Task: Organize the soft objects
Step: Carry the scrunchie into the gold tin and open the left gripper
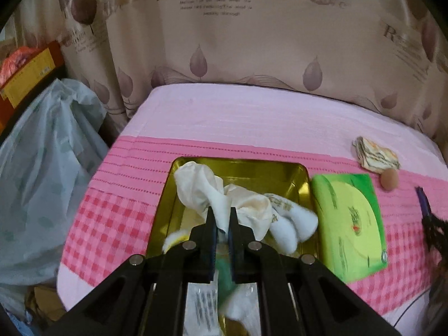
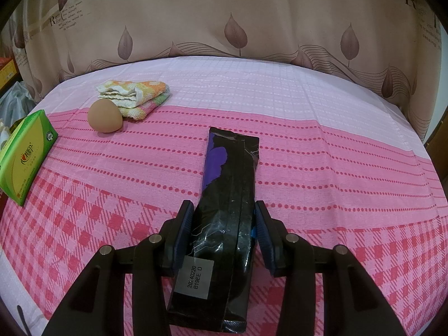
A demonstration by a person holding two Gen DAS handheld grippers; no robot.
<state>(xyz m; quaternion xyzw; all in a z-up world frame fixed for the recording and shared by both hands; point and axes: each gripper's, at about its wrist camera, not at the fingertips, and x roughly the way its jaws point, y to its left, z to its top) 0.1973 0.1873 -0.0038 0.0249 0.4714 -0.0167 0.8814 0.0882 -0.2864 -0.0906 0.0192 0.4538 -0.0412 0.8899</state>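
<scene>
While my left wrist camera looks down into a gold tin tray (image 1: 303, 193), it lists items the other view lacks. My left gripper (image 1: 222, 224) is clamped tight on a thin fold of white cloth (image 1: 201, 190), which bunches up over the tray and trails toward a pair of white socks (image 1: 294, 226) lying at the tray's right side. A scrap of yellow and white (image 1: 172, 240) lies at the tray's left wall; a green item under my fingers is too blurred to identify. Beside the tray on the right: a green tissue pack (image 1: 350, 224). Farther right: a folded patterned towel (image 1: 375, 154) with a brown egg-shaped object (image 1: 389, 180) just in front of it. Off the table's left edge hangs a pale plastic bag (image 1: 42, 182); behind everything, a leaf-print curtain (image 1: 252, 42).

From my right wrist camera, the tray and cloth are out of frame. My right gripper (image 2: 224, 224) is closed around a long black packet (image 2: 226, 201) with a purple patch and a white date sticker; the packet lies lengthwise between the pads on the pink checked tablecloth (image 2: 336, 168). Listed again here, sharper: folded patterned towel (image 2: 134, 95), orange, green and white, touching the brown egg-shaped object (image 2: 105, 116); green tissue pack (image 2: 25, 156) at the left edge. Nothing blocks the cloth ahead of the packet.
</scene>
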